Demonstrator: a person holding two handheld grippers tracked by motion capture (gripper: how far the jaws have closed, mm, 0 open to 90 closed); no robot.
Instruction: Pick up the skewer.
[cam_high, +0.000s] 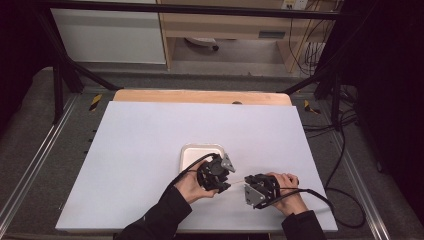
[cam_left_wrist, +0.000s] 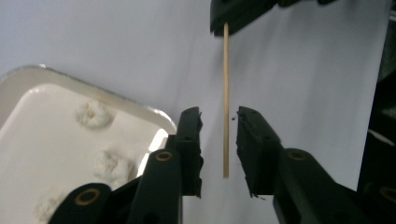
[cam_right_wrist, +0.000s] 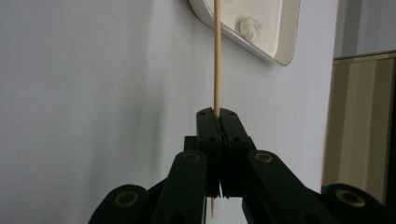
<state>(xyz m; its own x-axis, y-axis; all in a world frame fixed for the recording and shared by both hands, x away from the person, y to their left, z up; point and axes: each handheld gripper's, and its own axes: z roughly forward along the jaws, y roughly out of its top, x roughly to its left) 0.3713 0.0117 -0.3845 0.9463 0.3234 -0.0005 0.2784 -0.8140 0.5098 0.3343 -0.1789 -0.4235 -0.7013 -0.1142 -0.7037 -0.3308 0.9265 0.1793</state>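
The right gripper (cam_right_wrist: 218, 116) pinches the skewer (cam_right_wrist: 216, 56); the left gripper (cam_left_wrist: 219, 122) stands spread around it. Handover done; the tray (cam_left_wrist: 140, 109) pieces remain unskewered.

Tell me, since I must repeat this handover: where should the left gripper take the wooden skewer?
Probably on the free end of the wooden skewer, coming straight along its length. The right gripper is clamped on the other end, and the thin straight shaft already lies between the left gripper's open jaws.
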